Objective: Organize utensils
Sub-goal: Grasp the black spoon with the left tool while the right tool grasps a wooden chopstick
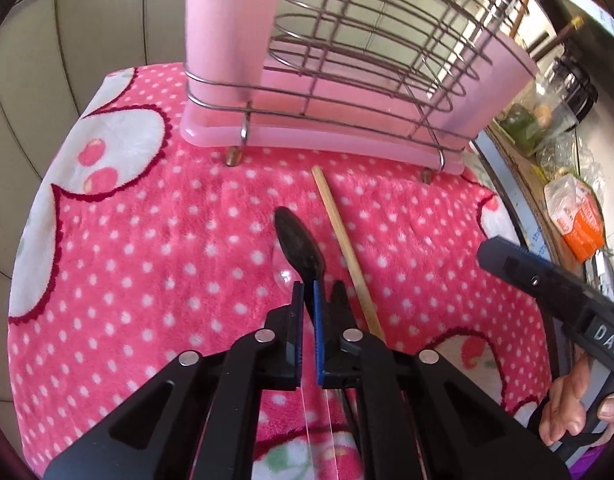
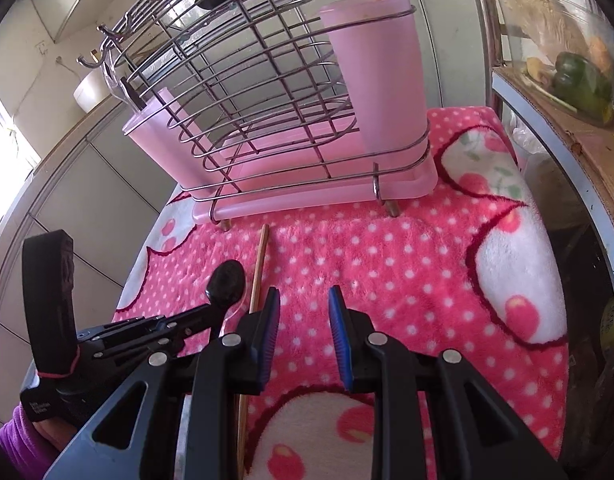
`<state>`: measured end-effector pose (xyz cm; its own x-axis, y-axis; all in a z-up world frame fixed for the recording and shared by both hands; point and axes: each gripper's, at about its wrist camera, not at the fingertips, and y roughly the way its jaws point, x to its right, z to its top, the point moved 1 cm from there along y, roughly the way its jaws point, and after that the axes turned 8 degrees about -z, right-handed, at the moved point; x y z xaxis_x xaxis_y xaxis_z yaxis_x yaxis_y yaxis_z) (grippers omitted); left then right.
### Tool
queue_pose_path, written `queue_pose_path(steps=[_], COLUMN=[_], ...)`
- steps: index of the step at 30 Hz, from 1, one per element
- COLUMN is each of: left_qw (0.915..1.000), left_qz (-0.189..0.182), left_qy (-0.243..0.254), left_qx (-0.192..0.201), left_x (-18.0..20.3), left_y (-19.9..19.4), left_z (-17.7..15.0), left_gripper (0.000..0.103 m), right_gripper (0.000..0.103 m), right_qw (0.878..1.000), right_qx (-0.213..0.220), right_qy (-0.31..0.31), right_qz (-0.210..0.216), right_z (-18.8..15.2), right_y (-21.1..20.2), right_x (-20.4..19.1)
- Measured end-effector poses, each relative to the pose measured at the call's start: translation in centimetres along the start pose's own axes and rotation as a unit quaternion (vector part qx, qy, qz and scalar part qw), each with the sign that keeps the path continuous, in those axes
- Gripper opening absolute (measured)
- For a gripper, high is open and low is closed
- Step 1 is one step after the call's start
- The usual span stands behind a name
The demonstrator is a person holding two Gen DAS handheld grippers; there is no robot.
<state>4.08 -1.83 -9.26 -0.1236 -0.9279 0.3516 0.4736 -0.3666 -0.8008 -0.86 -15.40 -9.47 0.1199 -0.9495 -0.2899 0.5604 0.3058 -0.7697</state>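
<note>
While the left gripper (image 1: 309,286) pinches the black spoon (image 1: 299,246) by its neck just above the pink towel (image 1: 147,240) & the right gripper (image 2: 303,300) hangs spread w/ nothing in it, I'd lift straight, then tip handle-down toward the pink cup (image 2: 383,80), prob. its slot.

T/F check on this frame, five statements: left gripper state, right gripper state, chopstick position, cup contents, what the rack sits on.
1. The left gripper is shut on the black spoon. True.
2. The right gripper holds the wooden chopstick. False: it is open and holds nothing; the chopstick lies on the pink polka-dot cloth.
3. The chopstick lies in front of the wire rack. True.
4. The pink cup at the rack's end is empty. False: utensil handles stick up out of it.
5. The rack sits on a bare metal counter. False: it stands on the cloth.
</note>
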Motion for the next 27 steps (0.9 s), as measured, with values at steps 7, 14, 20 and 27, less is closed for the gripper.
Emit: queue_pose_path(steps=[7, 14, 20, 27], left_qw=[0.9996, 0.9994, 0.999, 0.9977], left_qz=[0.014, 0.031, 0.023, 0.013], left_qy=[-0.02, -0.008, -0.021, -0.047], left_qx=[0.011, -0.011, -0.031, -0.046], left_x=[-2.5, -4.9, -6.0, -6.8], left_y=[-1.7, -2.4, -1.6, -0.6], left_z=[0.9, 0.7, 0.9, 1.9], left_gripper=[0.003, 0.003, 0.003, 0.005], right_gripper=[0.024, 0.024, 0.024, 0.009], right_qw=[0.999, 0.997, 0.995, 0.993], right_qx=[-0.027, -0.066, -0.095, -0.118], right_qy=[0.001, -0.015, -0.03, -0.015], right_qz=[0.017, 0.025, 0.005, -0.003], right_z=[0.8, 1.7, 2.3, 2.9], right_y=[1.8, 5.0, 8.2, 10.9], right_x=[-1.1, -3.8, -5.7, -5.9])
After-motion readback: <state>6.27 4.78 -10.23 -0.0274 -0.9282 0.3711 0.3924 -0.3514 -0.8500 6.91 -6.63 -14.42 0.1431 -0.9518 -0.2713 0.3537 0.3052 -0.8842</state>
